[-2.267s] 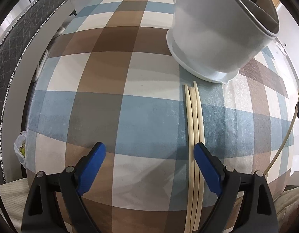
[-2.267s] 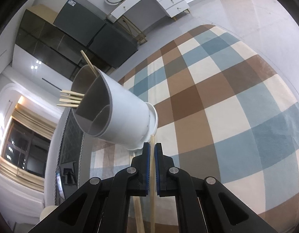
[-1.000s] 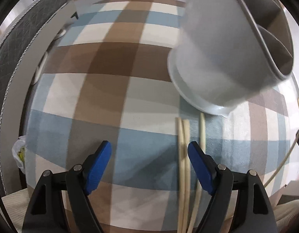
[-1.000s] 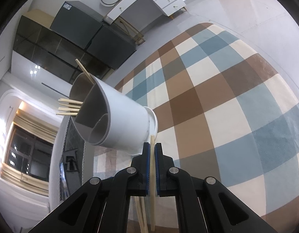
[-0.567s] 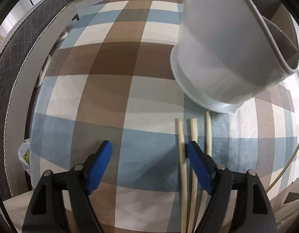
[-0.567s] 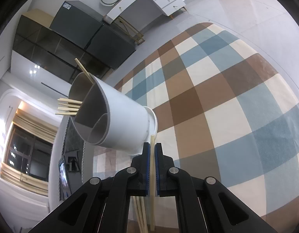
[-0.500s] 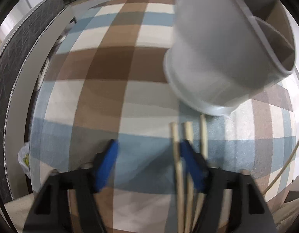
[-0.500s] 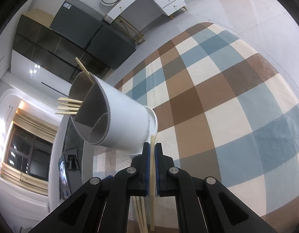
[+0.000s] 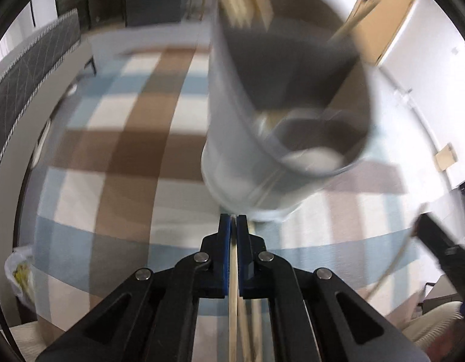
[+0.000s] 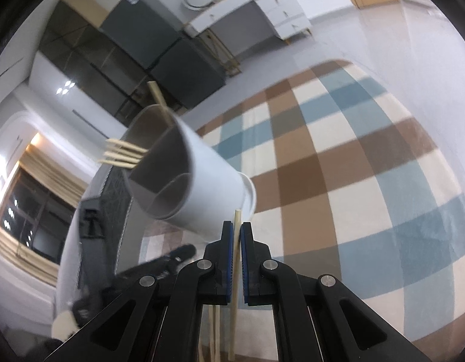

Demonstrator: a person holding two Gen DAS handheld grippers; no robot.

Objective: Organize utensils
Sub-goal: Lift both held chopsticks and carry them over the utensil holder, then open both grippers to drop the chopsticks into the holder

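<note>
Left gripper (image 9: 233,226), jaws pressed together on a pale chopstick (image 9: 232,301) running between the blue pads toward the lens; right gripper (image 10: 237,235), jaws likewise clamped narrow on a second chopstick (image 10: 236,271) whose tip stands just above the pads; white utensil holder (image 9: 241,150), divided into compartments, standing on the checked tablecloth (image 9: 112,150) just beyond both grippers, its base close to the left pads; a bundle of chopsticks (image 10: 124,154) protruding from one compartment and a single stick (image 10: 158,96) from another; loose chopsticks (image 10: 214,331) lying on the cloth beneath the right gripper; open cloth extends wide to the left of the holder in the left wrist view and to the right in the right wrist view; left view, blurred, looks down into the compartments and shows the table's left edge beside a quilted grey panel (image 9: 27,60); right view alone shows the holder's outer wall, dark cabinets (image 10: 160,48), a white dresser (image 10: 262,9) and bare floor (image 10: 383,39).
</note>
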